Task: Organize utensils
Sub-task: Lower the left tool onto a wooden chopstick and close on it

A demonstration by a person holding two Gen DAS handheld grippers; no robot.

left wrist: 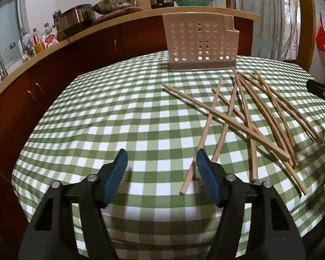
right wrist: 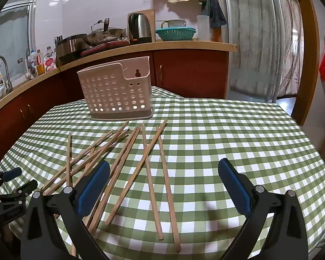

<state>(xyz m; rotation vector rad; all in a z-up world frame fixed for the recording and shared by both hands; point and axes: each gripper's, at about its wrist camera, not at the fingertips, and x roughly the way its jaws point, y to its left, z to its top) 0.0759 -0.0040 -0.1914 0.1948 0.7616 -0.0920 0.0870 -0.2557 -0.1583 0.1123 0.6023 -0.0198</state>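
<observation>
Several wooden chopsticks lie crossed in a loose pile on the green checked tablecloth. A beige perforated utensil holder stands upright at the far side of the table. My left gripper hangs open low over the cloth, left of the pile. The near end of one chopstick lies just inside its right finger, and the pads do not press on it. In the right wrist view my right gripper stands wide open above the chopsticks, gripping none. The holder stands beyond them.
A wooden counter with red cabinets curves behind the table and carries pots, a wok, a kettle, bottles and a teal colander. A sink tap stands far left. The table drops off at its rounded near edge. A doorway opens at the right.
</observation>
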